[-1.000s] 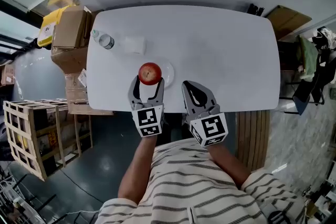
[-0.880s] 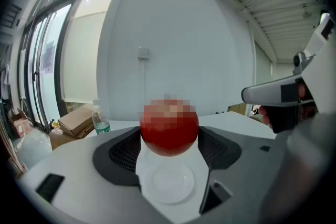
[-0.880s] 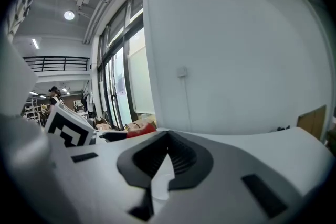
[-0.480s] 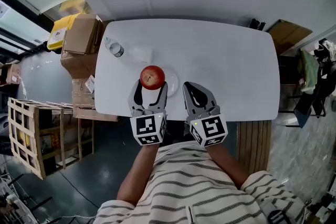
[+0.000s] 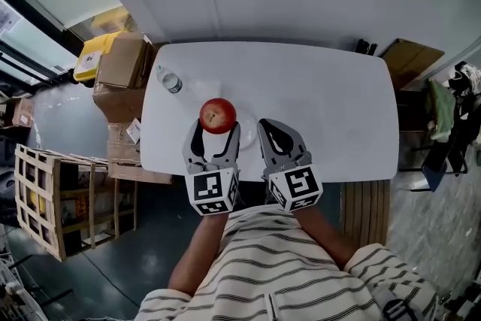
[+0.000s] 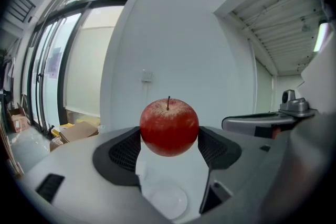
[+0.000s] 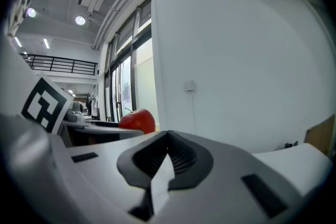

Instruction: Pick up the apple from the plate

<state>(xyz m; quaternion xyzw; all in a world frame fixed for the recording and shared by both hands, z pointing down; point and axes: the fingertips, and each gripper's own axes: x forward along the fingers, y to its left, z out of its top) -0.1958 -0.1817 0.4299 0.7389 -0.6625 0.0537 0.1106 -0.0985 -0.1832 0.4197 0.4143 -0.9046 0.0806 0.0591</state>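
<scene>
Left gripper (image 5: 216,127) is clamping the apple (image 5: 218,116) above the plate (image 6: 167,200).
Right gripper (image 5: 270,127) is hovering closed and empty over the table's (image 5: 331,101) near edge.

plate (image 6: 166,200) rim partly behind left tongs (image 6: 169,140), bottle (image 5: 170,80) label unreadable

The left gripper (image 5: 216,128) is holding a red apple (image 5: 218,115) between its fingers (image 5: 195,140), over the near part of the white worktop (image 5: 323,101). The right gripper (image 5: 272,133) is hovering just beside it, its fingers drawn together. A water bottle (image 5: 170,81) is sitting near the worktop's far left corner. Cardboard boxes (image 5: 124,60) are sitting just beyond that edge.
</scene>
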